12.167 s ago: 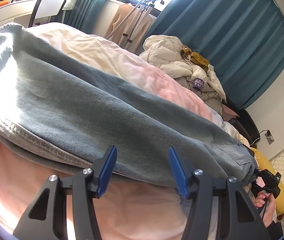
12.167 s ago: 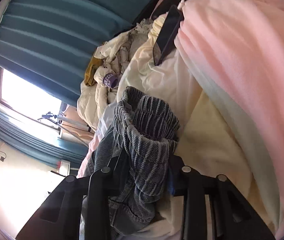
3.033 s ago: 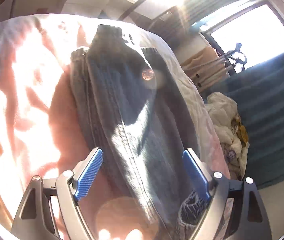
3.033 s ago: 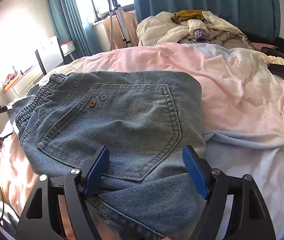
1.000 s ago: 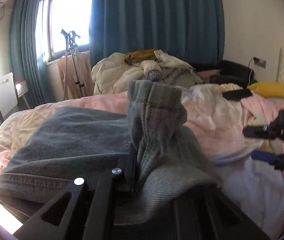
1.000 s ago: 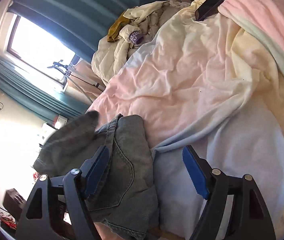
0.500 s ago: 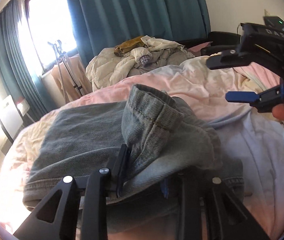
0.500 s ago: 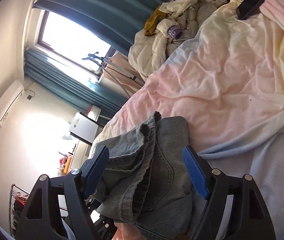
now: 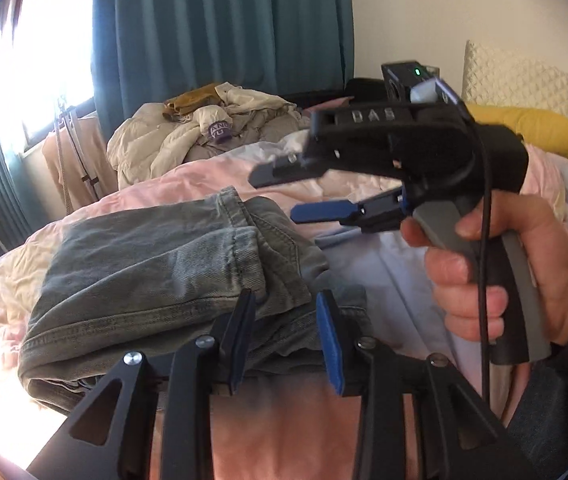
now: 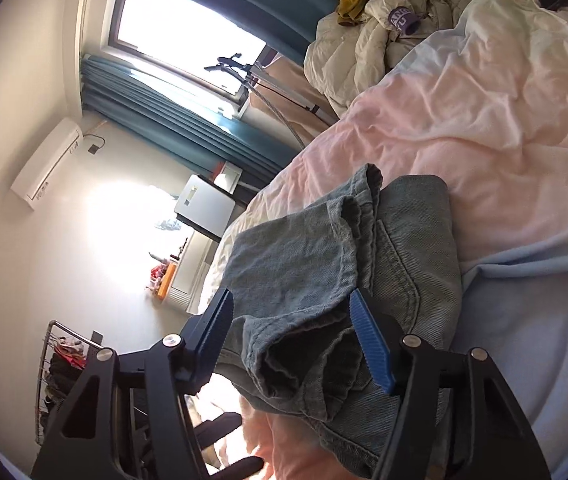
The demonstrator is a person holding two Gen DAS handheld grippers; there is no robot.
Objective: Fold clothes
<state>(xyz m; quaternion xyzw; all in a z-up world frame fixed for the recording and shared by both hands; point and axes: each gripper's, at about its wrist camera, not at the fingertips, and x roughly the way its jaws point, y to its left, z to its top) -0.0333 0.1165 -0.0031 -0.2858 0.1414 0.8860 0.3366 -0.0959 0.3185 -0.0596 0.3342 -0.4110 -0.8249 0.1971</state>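
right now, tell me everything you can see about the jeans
The jeans are faded grey-blue denim, folded into a thick stack on the pink duvet. A leg with a stitched hem lies doubled over the top. A back pocket seam shows in the right wrist view. Both grippers, left and right, are open around its near edge.

Black tool (image 9: 286, 344), blue pads, bare hand (image 9: 496, 276)

Folded jeans (image 9: 156, 264) on the bed (image 9: 384, 264), clothes pile (image 9: 204, 136) behind, right claw (image 9: 308, 192) above.
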